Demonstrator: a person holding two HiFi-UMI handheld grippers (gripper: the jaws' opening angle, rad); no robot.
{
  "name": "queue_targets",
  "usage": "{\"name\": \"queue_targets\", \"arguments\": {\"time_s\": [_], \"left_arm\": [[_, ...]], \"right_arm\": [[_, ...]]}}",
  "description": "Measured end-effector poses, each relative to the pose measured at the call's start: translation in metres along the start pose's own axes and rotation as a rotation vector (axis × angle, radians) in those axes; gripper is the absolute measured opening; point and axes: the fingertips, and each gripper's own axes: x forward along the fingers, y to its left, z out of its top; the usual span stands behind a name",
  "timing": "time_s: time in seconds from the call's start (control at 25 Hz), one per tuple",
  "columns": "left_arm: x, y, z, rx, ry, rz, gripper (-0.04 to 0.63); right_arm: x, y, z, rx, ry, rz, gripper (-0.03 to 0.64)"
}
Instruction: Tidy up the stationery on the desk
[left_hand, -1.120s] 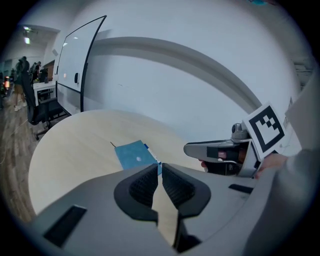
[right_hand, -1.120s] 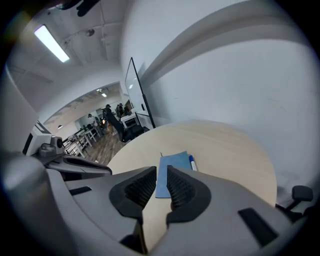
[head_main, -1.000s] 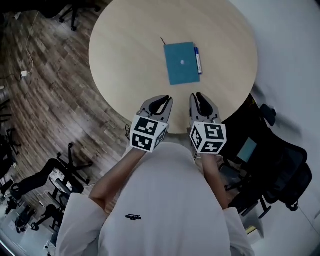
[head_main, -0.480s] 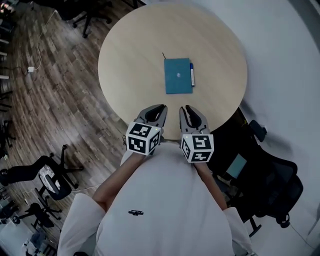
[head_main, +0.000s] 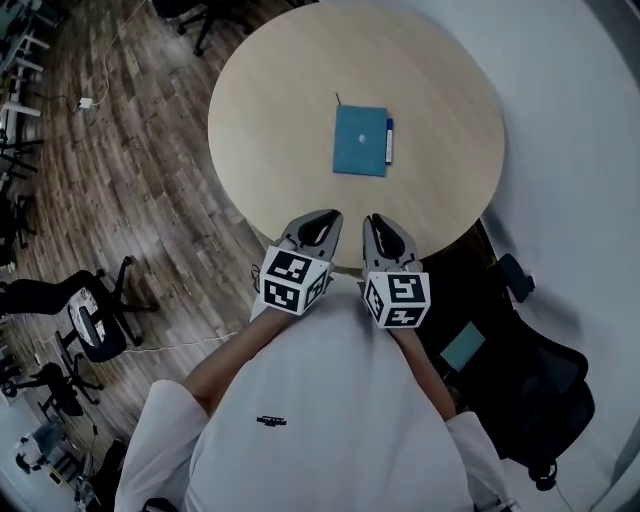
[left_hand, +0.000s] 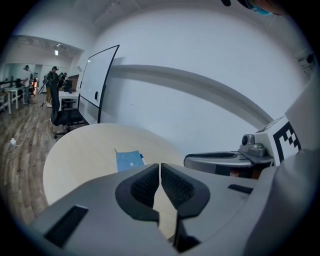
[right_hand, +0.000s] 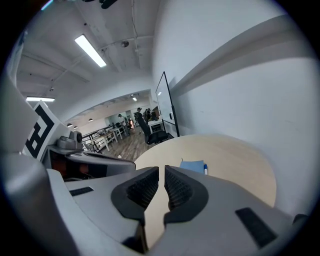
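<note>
The blue notebook (head_main: 361, 140), a pen (head_main: 389, 141) along its right edge, lies upper centre on the round table (head_main: 270, 120). Below, at the table's near edge, the left gripper (head_main: 331, 214) is pinched together and empty. The right gripper (head_main: 372, 219) has just been closing to a slit on nothing.

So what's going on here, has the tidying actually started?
Not yet. A person stands at a round table with a gripper in each hand. The left gripper and right gripper are side by side at the table's near edge, both empty. Their jaws have just been closing and are all but together. A blue notebook lies flat farther in on the table, with a pen right along its right edge. Neither gripper is near them.
</note>
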Motion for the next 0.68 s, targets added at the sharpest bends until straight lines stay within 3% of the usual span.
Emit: {"name": "queue_targets", "arguments": {"time_s": [0.28,0.68], "left_arm": [[0.008,-0.007,-0.020,-0.087,-0.009,0.056,0.029],[0.006,-0.023,-0.018,-0.077,0.005,0.069,0.029]], "right_arm": [[-0.016,-0.023,-0.018,0.007,0.003,0.034,0.061],[-0.021,-0.034,-0.020,0.017,0.030,0.043,0.061]]}}
